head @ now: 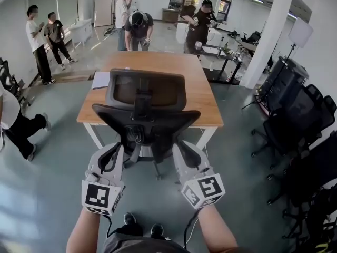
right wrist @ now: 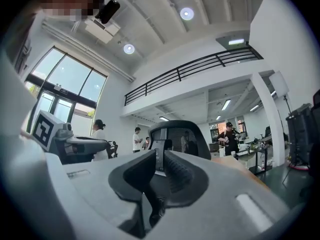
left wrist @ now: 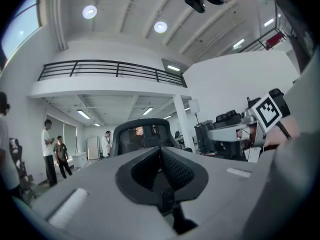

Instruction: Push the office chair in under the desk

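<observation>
Head view: office chair (head: pixel 145 101) is at the near edge of the wooden desk (head: pixel 202 96), backrest towards me. My left gripper (head: pixel 118 147) and right gripper (head: pixel 181 145) are low behind the backrest, one each side of its spine; can't tell if they touch it. Both sets of jaws are closed, nothing between them

The left tongs (head: pixel 116 151) are held low ahead of the body, tips pointing forward and away, marker cube toward the person. Their jaws are closed together with nothing between them. The right tongs (head: pixel 183 147) sit level with the left tongs, beside them but apart, with the same forward aim. Their jaws are likewise closed and grip nothing. The bare left forearm (head: pixel 84 231) and right forearm (head: pixel 217 230) reach forward, roughly parallel, wrists straight.
</observation>
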Action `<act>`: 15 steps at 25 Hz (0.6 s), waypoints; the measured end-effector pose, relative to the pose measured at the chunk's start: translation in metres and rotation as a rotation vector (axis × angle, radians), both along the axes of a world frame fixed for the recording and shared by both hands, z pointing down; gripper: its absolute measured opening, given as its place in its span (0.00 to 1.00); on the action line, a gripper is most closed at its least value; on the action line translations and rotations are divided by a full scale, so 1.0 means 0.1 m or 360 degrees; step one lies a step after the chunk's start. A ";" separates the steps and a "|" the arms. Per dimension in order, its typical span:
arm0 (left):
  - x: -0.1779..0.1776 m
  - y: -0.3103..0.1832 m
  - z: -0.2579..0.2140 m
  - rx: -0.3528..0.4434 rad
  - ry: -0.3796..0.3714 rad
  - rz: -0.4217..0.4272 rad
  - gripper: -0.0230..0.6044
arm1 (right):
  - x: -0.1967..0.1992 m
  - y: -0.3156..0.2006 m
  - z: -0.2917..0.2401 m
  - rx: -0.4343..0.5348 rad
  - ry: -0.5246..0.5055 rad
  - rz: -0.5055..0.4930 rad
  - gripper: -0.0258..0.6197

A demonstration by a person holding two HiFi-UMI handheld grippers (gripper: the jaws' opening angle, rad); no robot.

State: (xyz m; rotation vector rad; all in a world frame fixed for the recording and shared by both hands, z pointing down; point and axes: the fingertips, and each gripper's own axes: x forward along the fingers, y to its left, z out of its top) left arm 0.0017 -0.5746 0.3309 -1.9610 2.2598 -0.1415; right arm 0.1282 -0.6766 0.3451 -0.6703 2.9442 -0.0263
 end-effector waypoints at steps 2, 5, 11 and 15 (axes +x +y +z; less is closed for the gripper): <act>0.07 0.00 -0.02 -0.0021 -0.0035 0.0021 0.08 | 0.06 0.02 0.01 -0.0011 -0.0018 0.0034 0.11; 0.07 0.06 0.01 0.0025 0.0025 0.0085 0.08 | 0.09 0.09 0.02 -0.0015 -0.0016 0.0083 0.10; 0.00 0.24 0.03 0.0040 0.0110 0.0187 0.08 | 0.07 0.29 0.12 -0.0057 0.0014 0.0193 0.10; -0.07 0.49 0.08 0.0022 0.0144 0.0225 0.08 | -0.05 0.56 0.18 -0.0080 0.0021 0.0218 0.09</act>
